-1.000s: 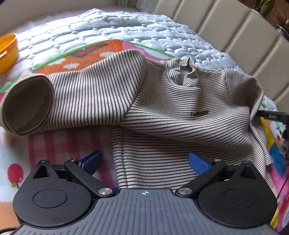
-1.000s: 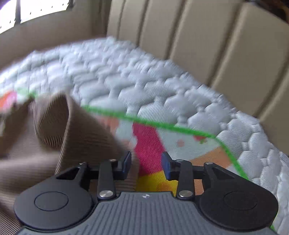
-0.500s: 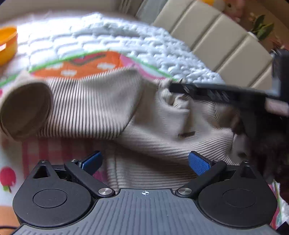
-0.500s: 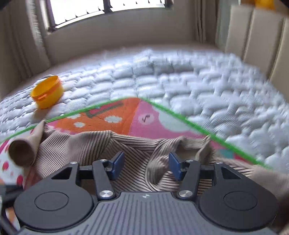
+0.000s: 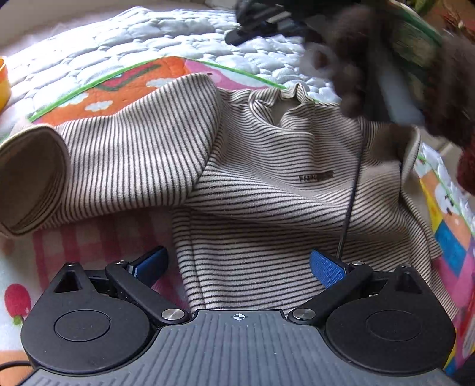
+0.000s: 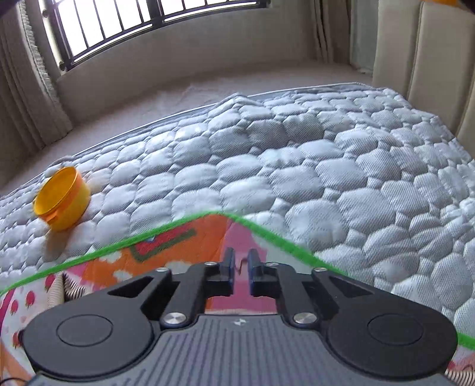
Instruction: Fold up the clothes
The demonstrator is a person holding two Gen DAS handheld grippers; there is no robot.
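My left gripper (image 5: 237, 264) hangs over the lower body of the striped top (image 5: 267, 184), its blue fingers (image 5: 325, 267) spread wide with nothing between the pads. The top lies on the colourful play mat (image 5: 124, 83), which is spread on the quilted mattress (image 5: 178, 32); one sleeve is thrown out to the left, its open cuff (image 5: 29, 178) facing the camera.

Only this view shows the whole garment, plus a blurred dark furry shape (image 5: 386, 59) at upper right; I cannot tell what it is.

The right wrist view adds the barred window (image 6: 148, 26) and an orange tub (image 6: 62, 202) on its side. There my right gripper (image 6: 240, 264) has just been closing: fingers nearly together, nothing clamped, only the mat behind the gap. A striped scrap of fabric shows at far left.
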